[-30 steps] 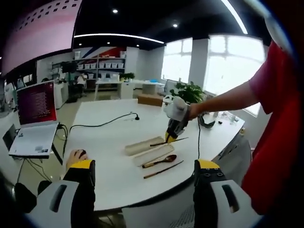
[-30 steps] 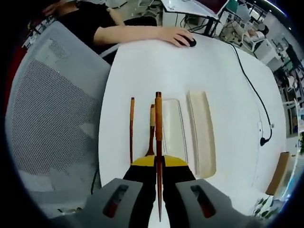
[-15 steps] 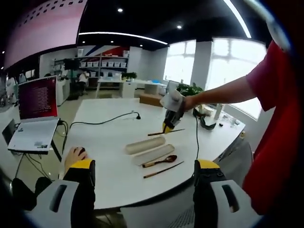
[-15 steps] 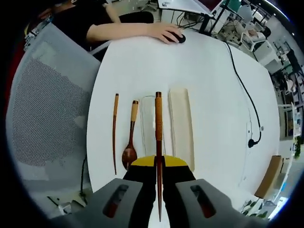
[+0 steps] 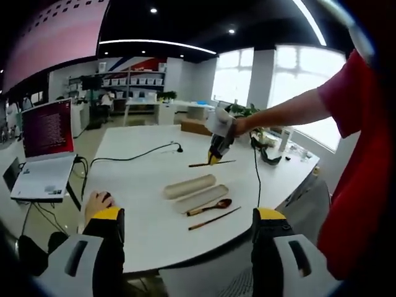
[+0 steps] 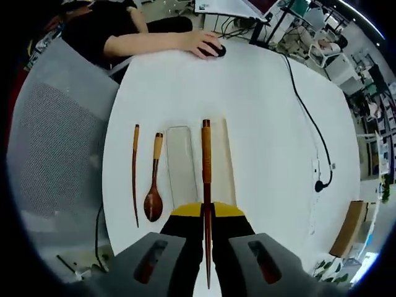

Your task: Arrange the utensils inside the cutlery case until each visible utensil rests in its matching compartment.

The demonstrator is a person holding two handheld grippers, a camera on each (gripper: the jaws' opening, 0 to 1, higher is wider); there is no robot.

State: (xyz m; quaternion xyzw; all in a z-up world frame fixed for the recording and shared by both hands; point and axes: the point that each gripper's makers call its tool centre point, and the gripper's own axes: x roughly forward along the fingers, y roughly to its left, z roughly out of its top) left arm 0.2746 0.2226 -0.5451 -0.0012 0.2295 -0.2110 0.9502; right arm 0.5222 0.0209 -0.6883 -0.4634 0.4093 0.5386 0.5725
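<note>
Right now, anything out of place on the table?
Yes. The spoon and one chopstick lie on the table beside the case, not in it. The other chopstick is clamped in the right hand-held gripper, up off the table.

Left claw [image 5: 189, 218]: its two yellow-tipped jaws rise from the bottom, set wide apart, nothing between them.
Right claw [image 5: 214, 158]: held above the counter [image 5: 142, 179], jaws closed on a wooden chopstick [image 5: 211, 164] that lies level.
Case [image 5: 189, 185]: beige, on the white counter, with its clear lid [image 5: 201, 198] just beside it.
Spoon [image 5: 210, 206]: wooden, beside the lid.
Second chopstick [image 5: 214, 218]: on the counter, next to the spoon.
Laptop [image 5: 41, 161]: open at the left edge.
Black cable [image 5: 133, 158]: runs across the counter.
Person's hand [image 5: 98, 202]: rests on a mouse near the left jaw.
</note>
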